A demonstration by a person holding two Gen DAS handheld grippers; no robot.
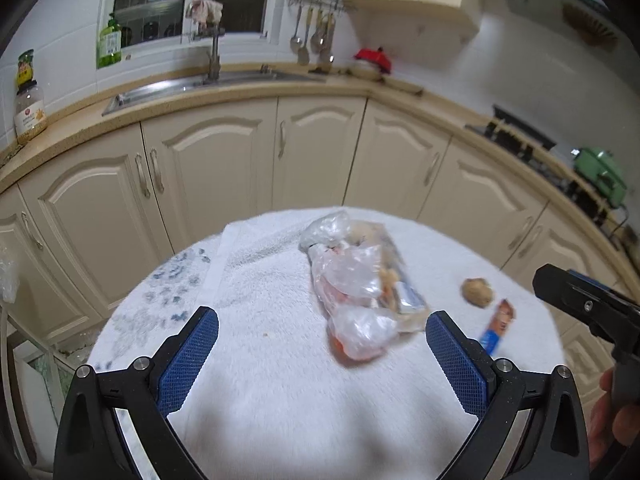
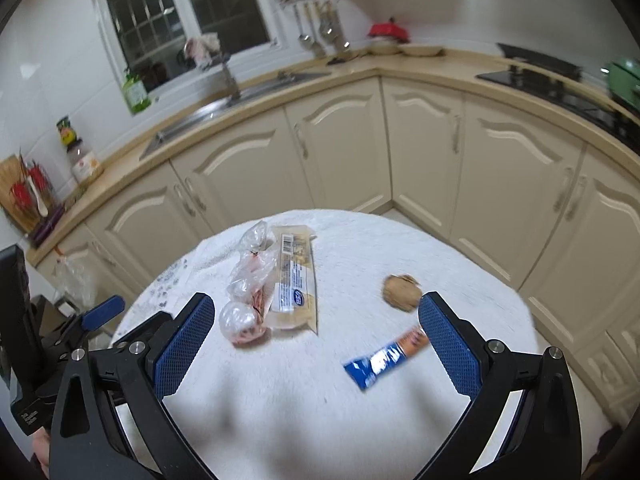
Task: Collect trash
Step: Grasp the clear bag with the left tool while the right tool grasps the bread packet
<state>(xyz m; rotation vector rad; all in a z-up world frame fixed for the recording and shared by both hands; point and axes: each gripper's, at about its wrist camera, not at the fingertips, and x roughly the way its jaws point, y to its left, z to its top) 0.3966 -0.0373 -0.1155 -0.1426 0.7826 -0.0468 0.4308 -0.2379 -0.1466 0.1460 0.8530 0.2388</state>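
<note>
A round tabletop [image 2: 460, 264] covered with a white towel stood in a kitchen, in front of cream cabinets [image 2: 340, 140] and a counter with a steel sink [image 1: 216, 82].

Four pieces of trash lay on the towel. A crumpled clear plastic bag [image 1: 352, 292], with something reddish inside, lay left of centre. Touching it on its right side was a flat clear wrapper [image 2: 294, 280] with a printed label. Well apart to the right sat a small brown crumpled ball [image 2: 401, 287], and near that, closer to the cameras, a blue and orange snack wrapper [image 2: 386, 358].

The left gripper [image 1: 322, 332] hovered over the near edge of the tabletop with its blue-padded jaws spread wide and empty; the plastic bag lay just beyond and between them. The right gripper [image 2: 314, 320] hovered likewise, its jaws wide apart and holding nothing, with the blue and orange snack wrapper lying between them and the brown ball just beside the right jaw's tip. Both pictures were slightly blurred.
</note>
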